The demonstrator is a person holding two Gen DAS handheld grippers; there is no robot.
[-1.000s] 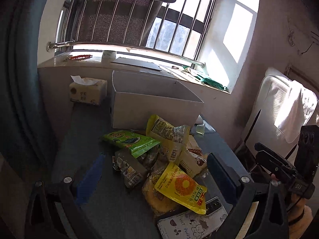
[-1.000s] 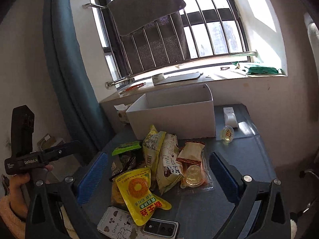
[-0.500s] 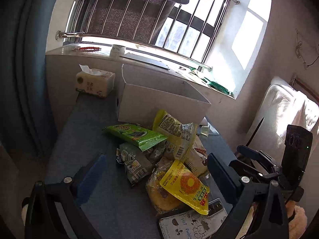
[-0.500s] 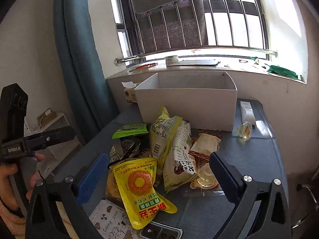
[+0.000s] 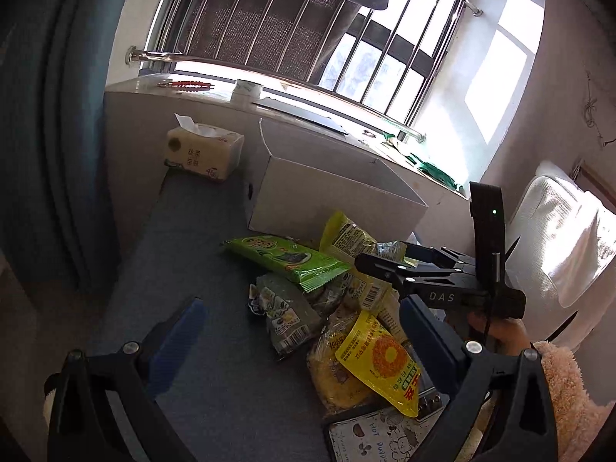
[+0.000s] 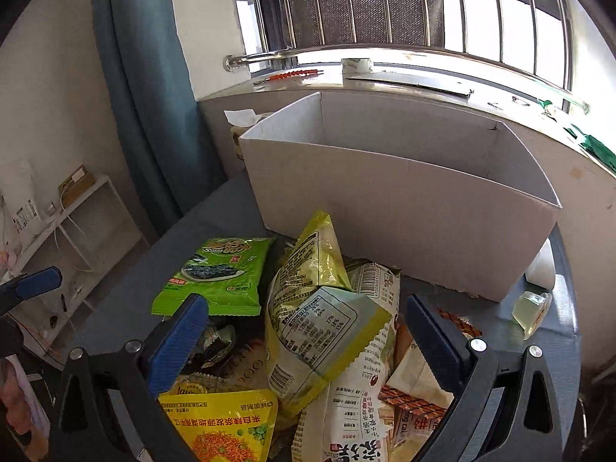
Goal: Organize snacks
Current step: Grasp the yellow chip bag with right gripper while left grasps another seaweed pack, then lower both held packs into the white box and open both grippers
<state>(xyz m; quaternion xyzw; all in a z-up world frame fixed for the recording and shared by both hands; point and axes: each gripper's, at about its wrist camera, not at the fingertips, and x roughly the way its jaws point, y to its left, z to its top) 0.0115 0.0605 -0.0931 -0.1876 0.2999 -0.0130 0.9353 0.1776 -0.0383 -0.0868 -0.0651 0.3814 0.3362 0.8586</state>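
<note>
Right wrist: open right claw (image 6: pixel 306 340) (empty) above yellow-green packet (image 6: pixel 315 331).

One white cardboard box (image 6: pixel 404 208) and one tissue pack (image 5: pixel 204 152). One green seaweed packet (image 6: pixel 219 273), two yellow sachets (image 6: pixel 227 429) (image 6: pixel 312 265) and one jelly cup (image 6: pixel 533 313)

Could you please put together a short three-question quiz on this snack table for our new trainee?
1. True or false: the white cardboard box stands behind the snack pile, toward the window.
2. Which packet lies nearest the right gripper? A. green seaweed packet B. pale yellow-green packet C. tissue pack
3. Fill in: the left gripper is ____ and holds nothing.

Key: 1. True. 2. B; it sits between the wide-apart fingers, apparently not yet gripped. 3. Open.
</note>
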